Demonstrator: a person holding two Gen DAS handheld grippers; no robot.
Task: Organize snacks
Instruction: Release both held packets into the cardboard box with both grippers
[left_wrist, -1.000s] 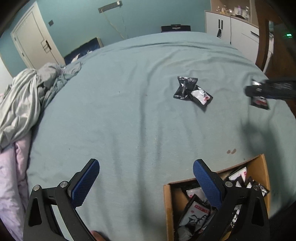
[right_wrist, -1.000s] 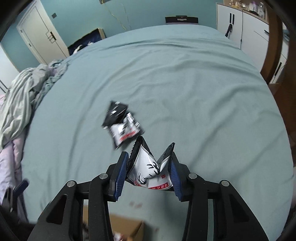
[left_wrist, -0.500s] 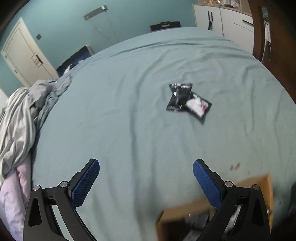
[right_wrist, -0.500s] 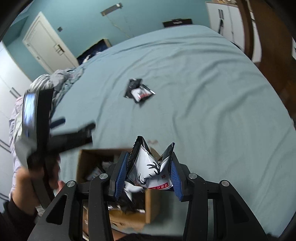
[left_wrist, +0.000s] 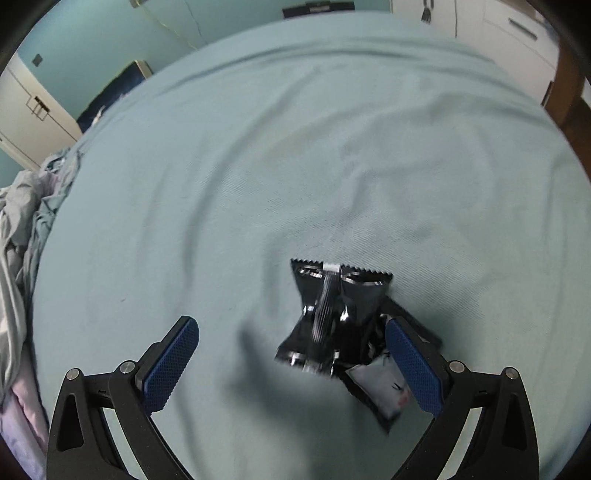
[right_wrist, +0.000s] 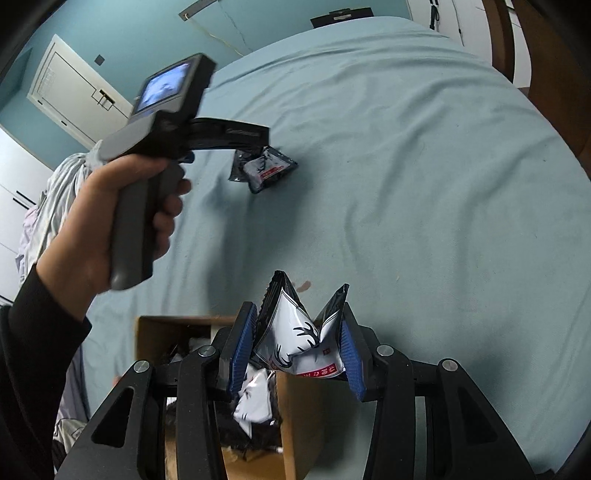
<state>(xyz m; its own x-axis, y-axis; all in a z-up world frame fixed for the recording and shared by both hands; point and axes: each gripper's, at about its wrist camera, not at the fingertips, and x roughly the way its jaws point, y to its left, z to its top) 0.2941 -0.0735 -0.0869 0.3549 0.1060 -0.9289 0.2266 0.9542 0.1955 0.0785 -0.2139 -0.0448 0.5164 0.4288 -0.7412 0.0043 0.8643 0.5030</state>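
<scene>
The left gripper (left_wrist: 291, 354), jaws spread, hangs over two packets (left_wrist: 332, 317) on the bed (left_wrist: 221, 184), long axis toward twelve o'clock. The right gripper (right_wrist: 295, 354) pinches a packet (right_wrist: 299, 339) above the box (right_wrist: 147, 332).

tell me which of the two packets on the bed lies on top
The black packet with its seam up; it overlaps the white-faced packet, which sits partly under it by the left gripper's open jaws.

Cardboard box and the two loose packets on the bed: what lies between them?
In the right wrist view, only bare sheet between cardboard box and loose packets.
</scene>
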